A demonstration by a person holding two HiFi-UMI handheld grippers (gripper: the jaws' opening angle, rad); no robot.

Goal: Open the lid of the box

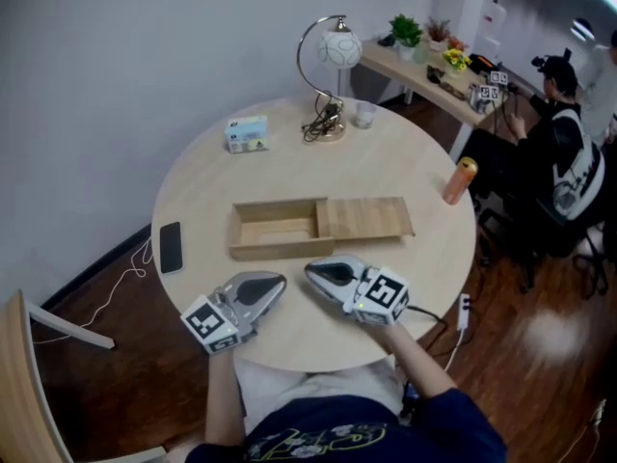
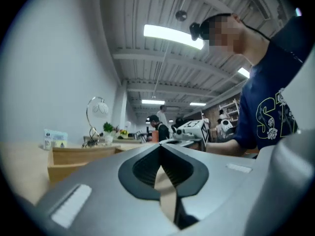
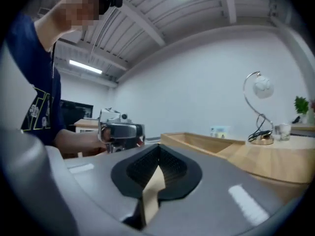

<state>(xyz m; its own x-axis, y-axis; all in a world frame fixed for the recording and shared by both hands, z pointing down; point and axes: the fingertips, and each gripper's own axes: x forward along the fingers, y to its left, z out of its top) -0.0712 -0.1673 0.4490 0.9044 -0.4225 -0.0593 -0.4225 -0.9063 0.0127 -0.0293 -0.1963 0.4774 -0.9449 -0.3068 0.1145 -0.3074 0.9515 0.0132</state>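
As the lid [image 1: 366, 218] is seen slid halfway off the box [image 1: 273, 230], the task is judged nearly done (left gripper [image 1: 280, 284] and right gripper [image 1: 311, 271] closed, empty).

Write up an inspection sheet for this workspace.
Surface: round wooden table.
Job's things: wooden box, sliding lid about halfway off to the right; the exposed half looks empty.
Clutter: phone, small carton, desk lamp, glass, orange bottle.
Grippers: left gripper and right gripper both shut, empty, by the table's near edge, tips facing each other.
Cables: lamp cord bunched at the base; white cable on the floor, left.
Surroundings: shelf with plants; seated person; chair.
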